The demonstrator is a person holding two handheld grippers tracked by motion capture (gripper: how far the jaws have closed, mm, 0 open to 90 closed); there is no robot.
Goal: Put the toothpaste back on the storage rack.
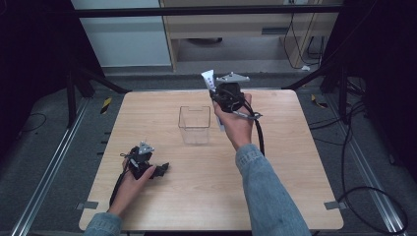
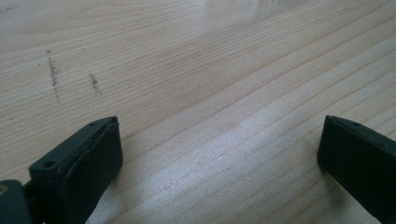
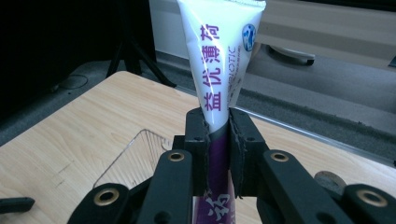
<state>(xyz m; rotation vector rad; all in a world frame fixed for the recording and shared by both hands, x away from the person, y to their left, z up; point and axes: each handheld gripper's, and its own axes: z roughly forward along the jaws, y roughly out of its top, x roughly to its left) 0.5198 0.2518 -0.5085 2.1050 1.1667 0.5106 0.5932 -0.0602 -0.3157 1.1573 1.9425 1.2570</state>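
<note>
black two-jaw grippers, brass-ringed screws; trailing black cables; blue denim sleeves [image 1: 268, 191]

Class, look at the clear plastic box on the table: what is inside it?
The clear plastic box looks empty; only the wooden table shows through it. The tube is held in the right tongs, outside it.

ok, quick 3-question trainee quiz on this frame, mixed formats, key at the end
1. True or false: the right gripper is shut on the white and purple tube.
2. Multiple choice: where is the clear box? A) between the left gripper's jaws B) standing on the wooden table, near its middle C) on the floor
3. Fill in: the left gripper lies low over the table with its jaws ____ and nothing between them.

Key:
1. True. The jaws clamp the tube near its purple end, and its flat crimped end points away from the gripper.
2. B
3. open
</note>
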